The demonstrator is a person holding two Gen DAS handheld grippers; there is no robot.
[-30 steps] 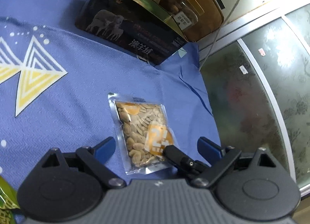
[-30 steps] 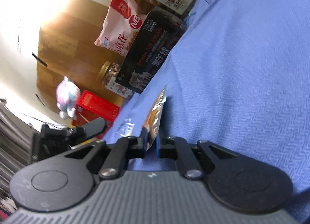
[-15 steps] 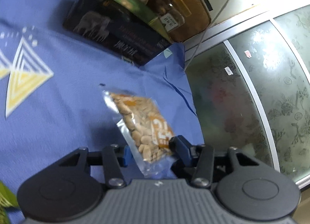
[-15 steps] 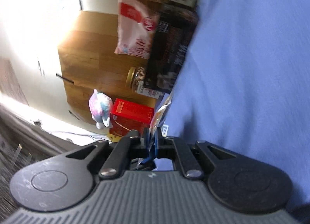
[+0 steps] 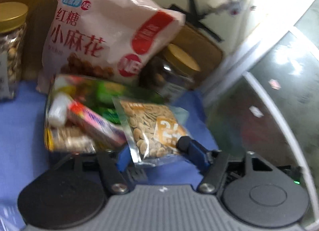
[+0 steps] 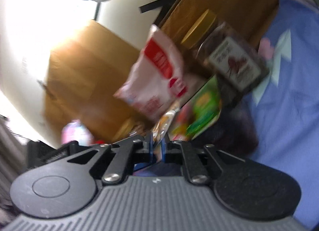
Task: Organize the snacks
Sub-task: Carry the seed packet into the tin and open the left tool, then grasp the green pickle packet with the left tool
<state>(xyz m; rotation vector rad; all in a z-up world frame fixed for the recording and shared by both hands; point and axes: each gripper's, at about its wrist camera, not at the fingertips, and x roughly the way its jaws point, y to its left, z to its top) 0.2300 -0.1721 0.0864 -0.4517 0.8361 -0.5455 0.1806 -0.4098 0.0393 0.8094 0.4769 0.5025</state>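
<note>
A clear packet of pale seeds with an orange label [image 5: 153, 129] hangs between the blue fingers of my left gripper [image 5: 157, 151], which is shut on its lower part, in the air just right of an open dark box [image 5: 47, 115] filled with several snack packs. My right gripper [image 6: 157, 145] is shut on a thin packet [image 6: 165, 121] seen edge-on, close to the same box [image 6: 201, 115]. Both views are blurred.
A large pink snack bag [image 5: 103, 31] leans behind the box. Gold-lidded jars stand at the far left [image 5: 12, 37] and behind right [image 5: 175, 67]. Blue cloth [image 5: 18, 131] covers the table; a glass table edge [image 5: 279, 111] lies to the right. A cardboard box [image 6: 89, 75] stands behind.
The left gripper closed on the seed packet, lifted it off the cloth and carried it up to the box. The right gripper also swung toward the box with its packet.
</note>
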